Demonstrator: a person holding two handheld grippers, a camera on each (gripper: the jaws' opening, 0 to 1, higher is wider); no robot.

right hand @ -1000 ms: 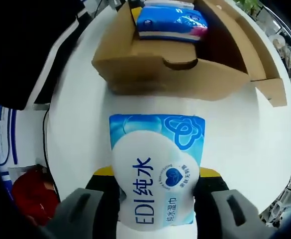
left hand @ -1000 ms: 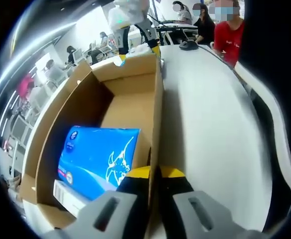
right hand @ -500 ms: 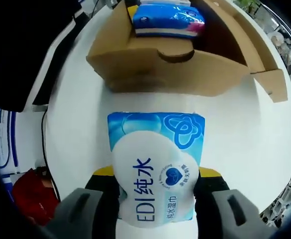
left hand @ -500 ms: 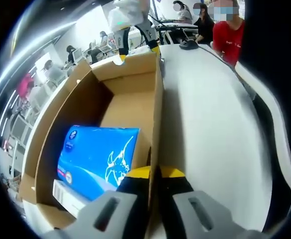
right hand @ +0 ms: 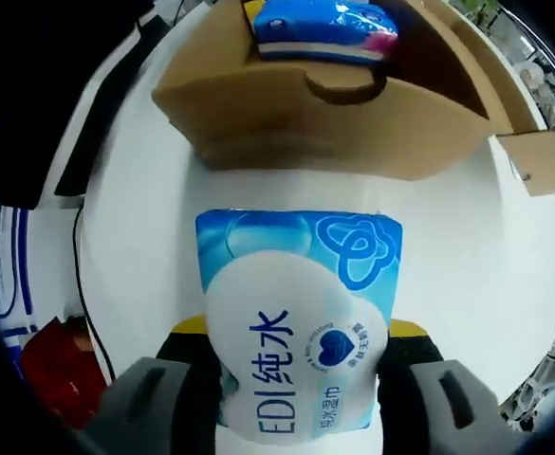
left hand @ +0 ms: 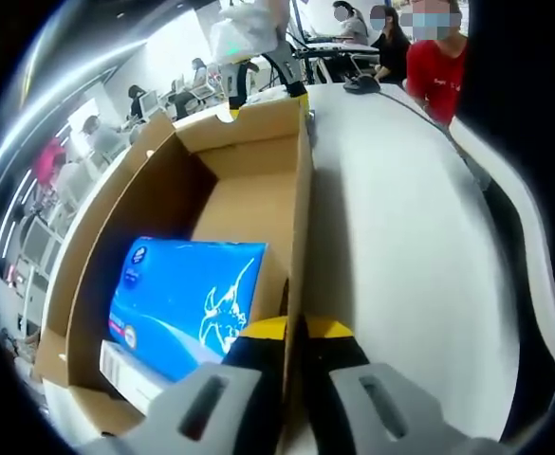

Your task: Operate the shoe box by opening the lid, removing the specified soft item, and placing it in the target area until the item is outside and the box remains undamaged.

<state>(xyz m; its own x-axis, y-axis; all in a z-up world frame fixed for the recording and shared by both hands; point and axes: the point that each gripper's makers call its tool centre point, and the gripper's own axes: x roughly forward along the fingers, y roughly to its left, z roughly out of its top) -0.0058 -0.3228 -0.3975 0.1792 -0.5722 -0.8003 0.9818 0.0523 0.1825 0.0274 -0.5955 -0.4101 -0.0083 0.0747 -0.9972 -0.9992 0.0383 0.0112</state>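
Observation:
An open cardboard shoe box stands on a white table. My left gripper is shut on the box's right wall, one jaw inside and one outside. A blue tissue pack lies inside the box near that gripper. My right gripper is shut on a blue and white pack of wet wipes, held over the table just in front of the shoe box. The blue tissue pack lies in the box beyond the front wall. The right gripper also appears far off as yellow-tipped jaws past the box's far end.
Several people sit at desks in the background. A dark mouse lies on the table's far end. A black cable and a red object sit below the table's left edge.
The right gripper view has drawn back slightly from the box and the wet wipes pack now looks a bit larger. The left gripper keeps its hold on the box wall.

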